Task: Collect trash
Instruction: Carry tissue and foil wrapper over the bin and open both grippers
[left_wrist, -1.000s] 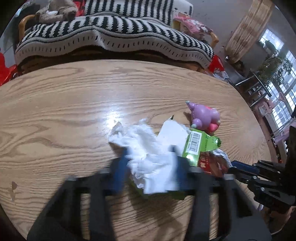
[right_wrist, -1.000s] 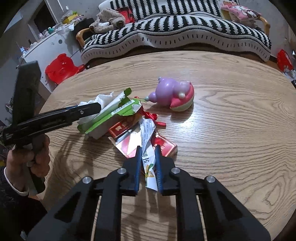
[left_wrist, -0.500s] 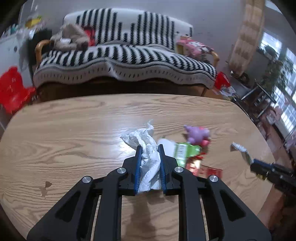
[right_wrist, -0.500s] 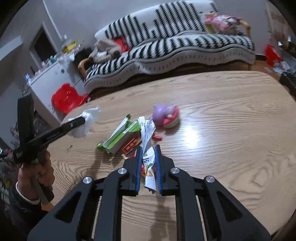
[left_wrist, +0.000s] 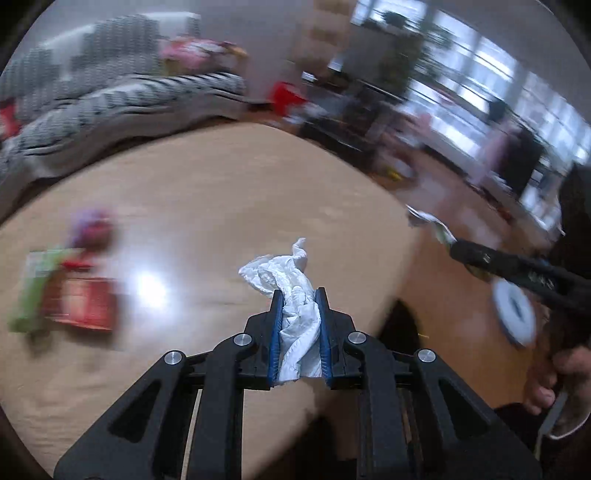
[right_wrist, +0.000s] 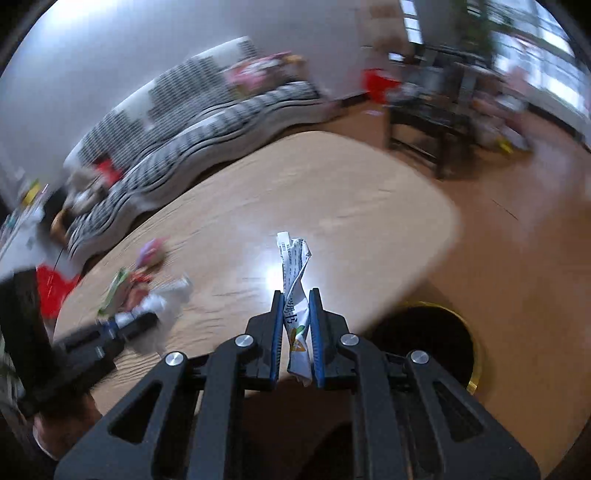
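While both views are motion-blurred, the main items can be counted. One wooden surface (right_wrist: 332, 192) fills the middle of each view, with one striped sofa (right_wrist: 192, 110) behind it. One dark round bin with a gold rim (right_wrist: 436, 332) stands on the floor just beyond the near corner of the surface.

On the surface lies one loose heap of trash: a green wrapper (left_wrist: 33, 291) and a red wrapper (left_wrist: 85, 302), touching each other; finer detail is too blurred to tell. One purple toy (left_wrist: 92, 227) sits just beside that heap.

Two hand-held grippers are present. The left hand-held gripper (left_wrist: 298, 295) has its blue-padded jaws drawn close, clamped on one crumpled white tissue (left_wrist: 291, 280), which is held above the surface near its edge. The right hand-held gripper (right_wrist: 297, 295) has its jaws likewise drawn close, clamped on one twisted printed wrapper strip (right_wrist: 293, 266), which stands up out of the jaws, held above the surface edge near the bin. In the left view the strip juts from the tip of the right hand-held gripper, beyond the edge of the surface.
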